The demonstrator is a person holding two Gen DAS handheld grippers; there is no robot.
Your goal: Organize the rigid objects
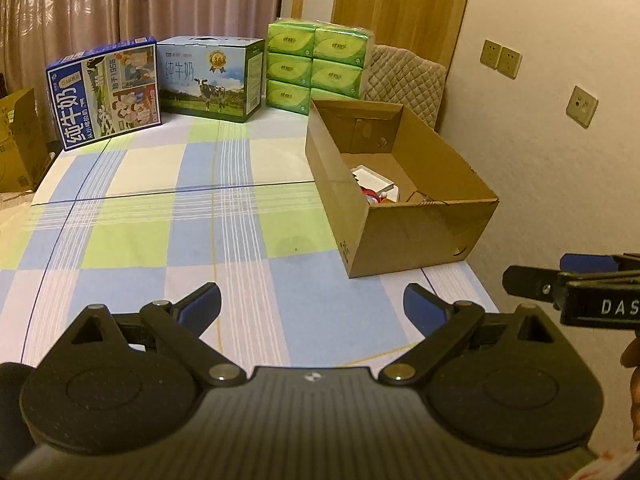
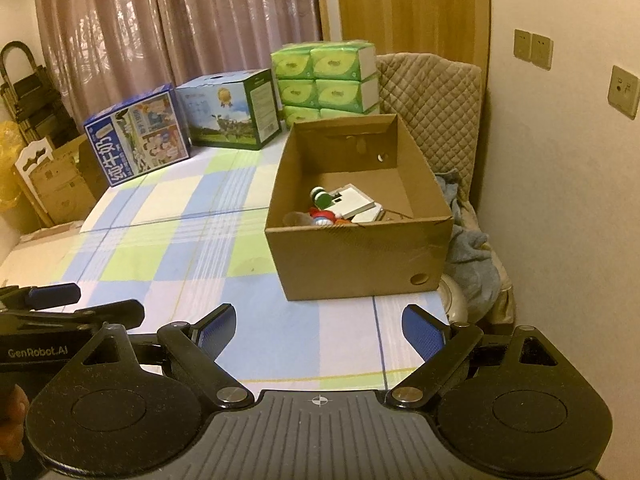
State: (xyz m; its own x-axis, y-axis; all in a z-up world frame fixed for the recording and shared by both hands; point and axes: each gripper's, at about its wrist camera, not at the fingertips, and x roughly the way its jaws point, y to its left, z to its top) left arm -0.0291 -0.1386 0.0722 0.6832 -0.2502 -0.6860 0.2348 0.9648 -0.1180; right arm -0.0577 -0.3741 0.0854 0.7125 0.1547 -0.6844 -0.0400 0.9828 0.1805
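Both tools are spread wide and hold nothing: the left tool (image 1: 312, 304) and the right tool (image 2: 318, 326) hover above the checked cloth (image 1: 160, 208) that covers the table. The cardboard box (image 2: 352, 252) stands open on the right part of the cloth, near the wall. Inside it lie a white flat box (image 2: 354, 200), a green-capped toy (image 2: 322, 198) and a red toy (image 2: 320, 216), close together at the front.
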